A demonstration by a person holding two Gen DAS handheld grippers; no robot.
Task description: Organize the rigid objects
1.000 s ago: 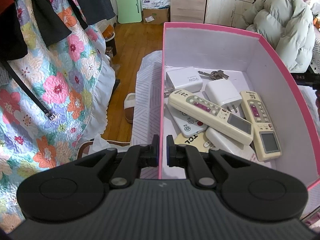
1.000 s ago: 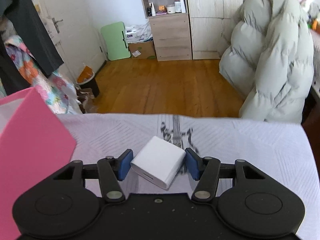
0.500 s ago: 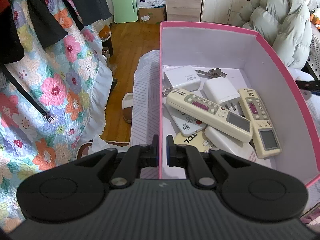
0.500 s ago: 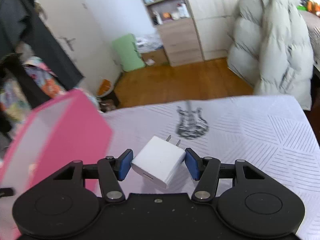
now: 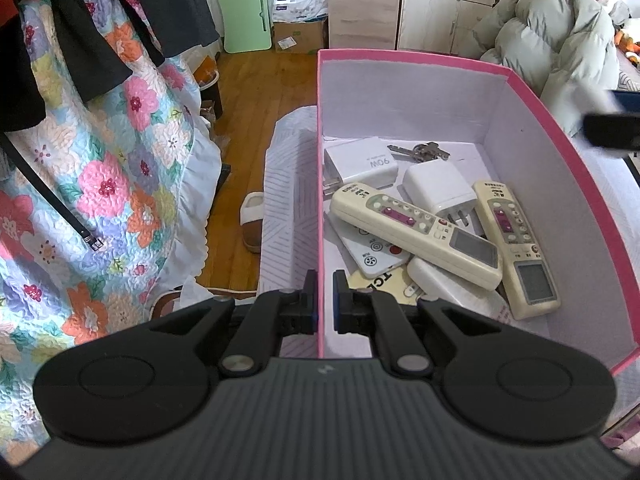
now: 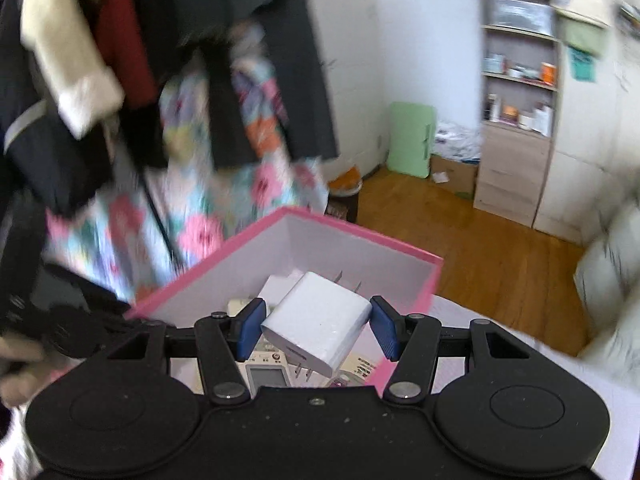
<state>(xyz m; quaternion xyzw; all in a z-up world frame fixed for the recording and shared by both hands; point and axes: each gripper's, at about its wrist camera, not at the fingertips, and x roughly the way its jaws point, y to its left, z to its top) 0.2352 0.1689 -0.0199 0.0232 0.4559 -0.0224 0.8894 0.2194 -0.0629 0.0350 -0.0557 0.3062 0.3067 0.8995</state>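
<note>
The left gripper (image 5: 326, 300) is pinched tight on the pink box's (image 5: 319, 184) wall, and the right gripper (image 6: 316, 330) squeezes a white charger (image 6: 316, 324).

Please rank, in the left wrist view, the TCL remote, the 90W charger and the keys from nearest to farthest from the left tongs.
1. TCL remote, just ahead, right of the left tongs.
2. 90W charger, mid-box by the left wall.
3. Keys, toward the far wall.

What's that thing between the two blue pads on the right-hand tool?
A white charger plug, held by the right gripper above the pink box. The right wrist view shows it, prongs pointing away.
</note>
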